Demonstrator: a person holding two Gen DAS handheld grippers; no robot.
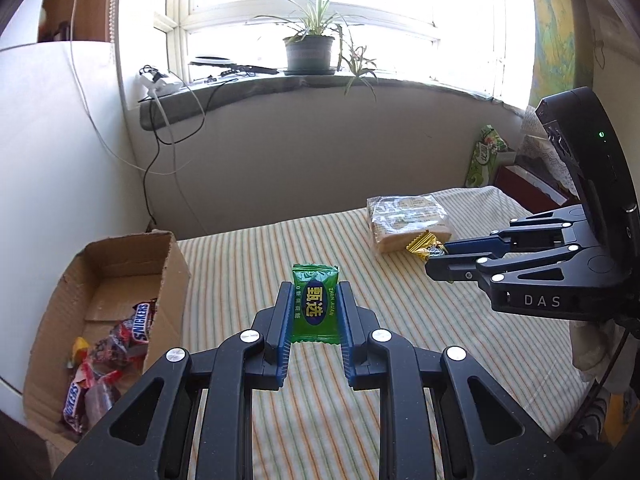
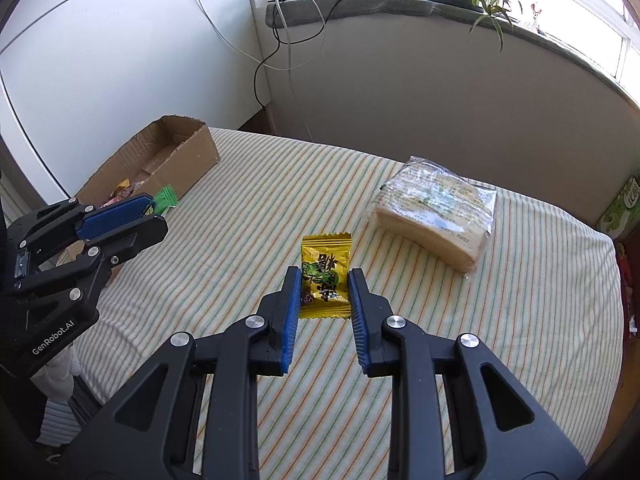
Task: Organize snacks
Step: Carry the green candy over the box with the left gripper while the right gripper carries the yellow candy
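Snacks are in both tools, and the cardboard box is the landmark for the coming move. The left tool pinches a green candy packet by its long sides, so the packet's long axis runs out along the fingers, one crimped end poking past the tips. The box sits just left of that tool, beside and below it, open-topped, already holding Snickers bars and other shiny wrappers. The right tool pinches a gold candy packet the same way, long axis along the fingers. Seen from the right wrist, the box lies well off to the left, beyond the left tool, so the left hand is plainly nearer and I judge it the one to drop first, with a short swing left over the box wall.

Both packets are thin glossy foil pillows with serrated ends: light and crinkly. The box is rough corrugated card with a torn, ragged rim. Right of the box, across the striped cloth of the table, a clear-wrapped block of biscuits or bread rests flat, soft-cornered and far bulkier than the candies. It looks too wide for an easy pinch.
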